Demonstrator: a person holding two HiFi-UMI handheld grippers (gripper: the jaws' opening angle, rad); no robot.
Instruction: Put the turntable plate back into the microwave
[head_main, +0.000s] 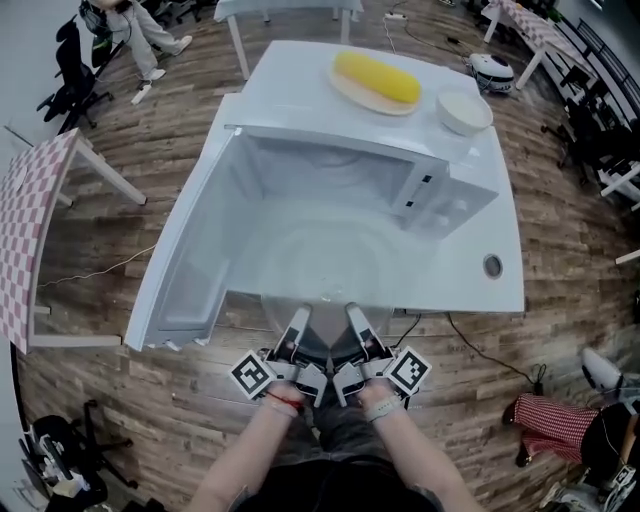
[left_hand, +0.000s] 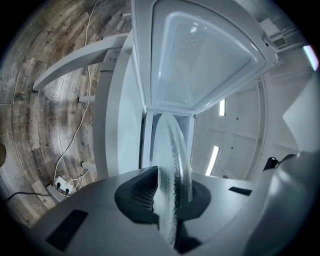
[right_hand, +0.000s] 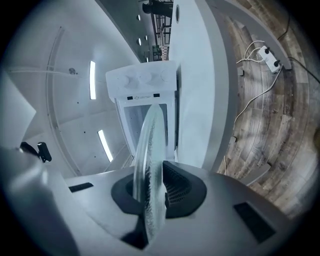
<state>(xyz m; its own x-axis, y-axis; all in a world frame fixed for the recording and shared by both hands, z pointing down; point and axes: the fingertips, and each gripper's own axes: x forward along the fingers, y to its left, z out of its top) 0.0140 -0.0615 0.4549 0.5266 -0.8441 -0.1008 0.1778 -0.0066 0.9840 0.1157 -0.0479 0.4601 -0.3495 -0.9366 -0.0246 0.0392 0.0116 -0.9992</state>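
Note:
The clear glass turntable plate (head_main: 325, 262) hangs flat in front of the open white microwave (head_main: 330, 180), its far half over the oven floor. My left gripper (head_main: 299, 318) is shut on the plate's near rim, and my right gripper (head_main: 354, 316) is shut on the rim just beside it. In the left gripper view the plate (left_hand: 172, 165) stands edge-on between the dark pads, with the open door (left_hand: 200, 55) ahead. The right gripper view shows the plate (right_hand: 150, 170) edge-on too, with the microwave's control panel (right_hand: 145, 82) beyond.
The microwave door (head_main: 185, 260) hangs open to the left. On the white table (head_main: 500, 280) behind the oven lie a plate with a yellow corn-like thing (head_main: 377, 80) and a white bowl (head_main: 463, 110). A checked table (head_main: 30, 220) stands left; a power strip (right_hand: 270, 57) lies on the wooden floor.

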